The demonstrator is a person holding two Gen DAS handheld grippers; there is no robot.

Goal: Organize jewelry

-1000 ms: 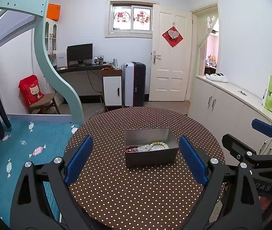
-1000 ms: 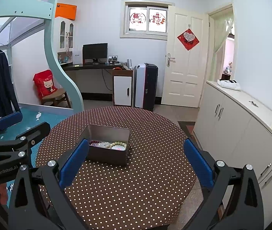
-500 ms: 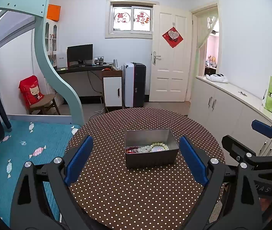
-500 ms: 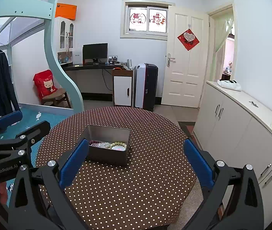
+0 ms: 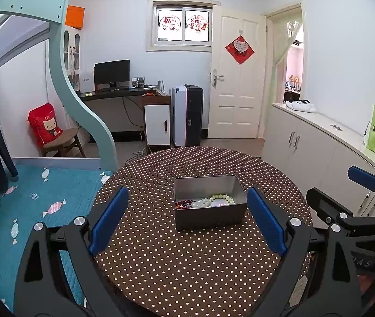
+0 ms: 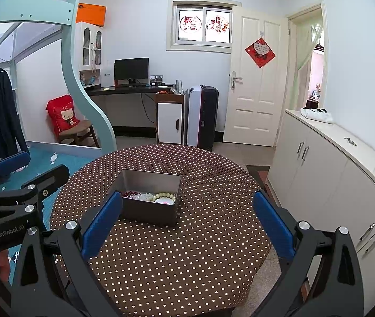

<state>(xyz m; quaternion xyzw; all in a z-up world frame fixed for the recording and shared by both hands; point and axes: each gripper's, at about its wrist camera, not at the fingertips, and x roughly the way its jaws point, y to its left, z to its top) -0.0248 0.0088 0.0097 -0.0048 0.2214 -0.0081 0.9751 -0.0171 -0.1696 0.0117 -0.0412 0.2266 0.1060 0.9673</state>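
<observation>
Three bead bracelets (image 5: 204, 203) lie, apparently loose, inside the metal tin (image 5: 210, 220) mid-bench (image 5: 187, 264). Left gripper (image 5: 187, 222) and right gripper (image 6: 187, 222) hover short of the tin, fingers spread wide, empty. This fits jewelry already gathered or awaiting sorting.

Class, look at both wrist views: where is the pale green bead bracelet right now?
The pale green bead bracelet lies inside the metal tin mid-table, at its right end, beside a white piece and dark red beads.

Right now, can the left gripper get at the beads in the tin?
Probably yes. The left gripper is open and faces the lidless tin; the beads lie exposed inside, and only bare tablecloth lies between.
</observation>
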